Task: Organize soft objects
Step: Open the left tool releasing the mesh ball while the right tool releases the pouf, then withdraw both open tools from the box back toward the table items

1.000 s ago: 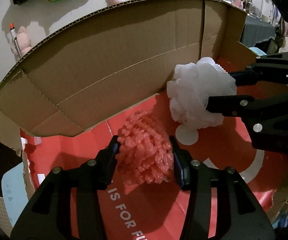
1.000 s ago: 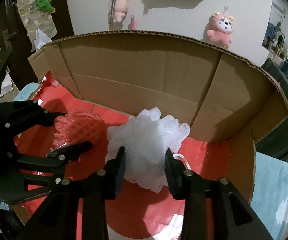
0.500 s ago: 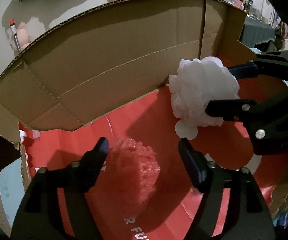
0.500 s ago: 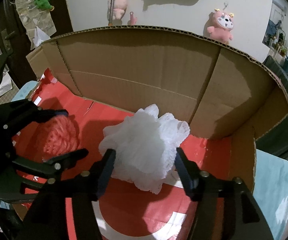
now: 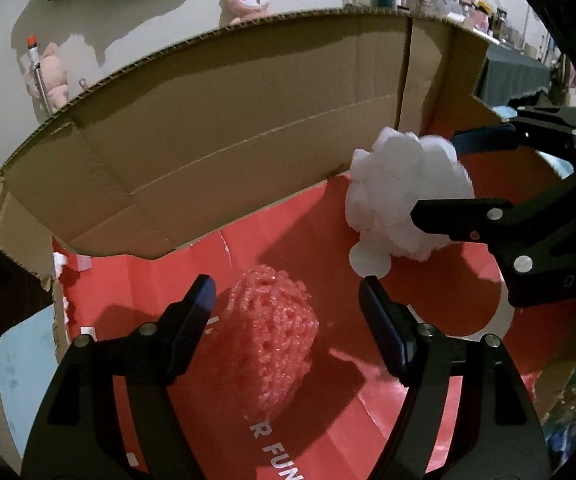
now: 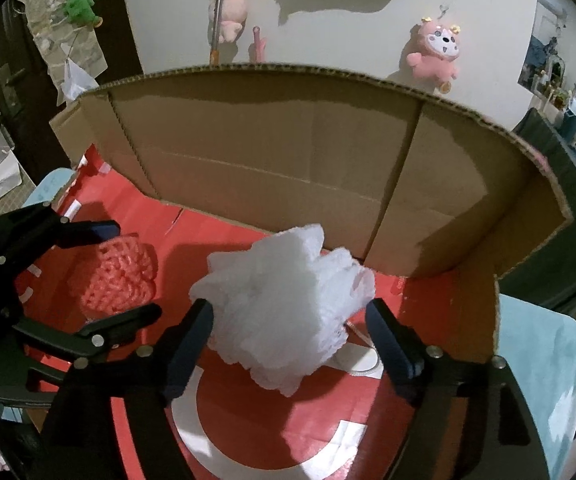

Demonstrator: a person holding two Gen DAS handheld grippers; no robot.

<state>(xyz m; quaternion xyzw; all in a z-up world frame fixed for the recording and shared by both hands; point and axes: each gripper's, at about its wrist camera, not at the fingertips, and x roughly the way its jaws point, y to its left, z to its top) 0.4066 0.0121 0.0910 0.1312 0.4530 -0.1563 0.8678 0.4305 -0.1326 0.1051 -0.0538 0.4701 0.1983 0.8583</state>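
A red mesh puff point(image 5: 271, 332) lies on the red floor of a cardboard box point(image 5: 215, 148). My left gripper point(image 5: 288, 304) is open just above it, jaws apart on either side, not touching. A white mesh puff point(image 6: 283, 304) lies on the box floor to the right. My right gripper point(image 6: 290, 320) is open around it, jaws spread wide. The white puff point(image 5: 404, 196) and the right gripper point(image 5: 460, 172) also show in the left wrist view. The red puff point(image 6: 115, 276) and the left gripper point(image 6: 127, 272) show in the right wrist view.
The box's tall brown back wall point(image 6: 288, 148) and right wall point(image 6: 476, 216) close off the far side. A light blue cloth point(image 6: 540, 376) lies outside the box on the right. Plush toys point(image 6: 436, 52) hang on the wall behind.
Both grippers opened and let go of their puffs. The red and white puffs dropped onto the box floor, and both grippers drew back slightly.
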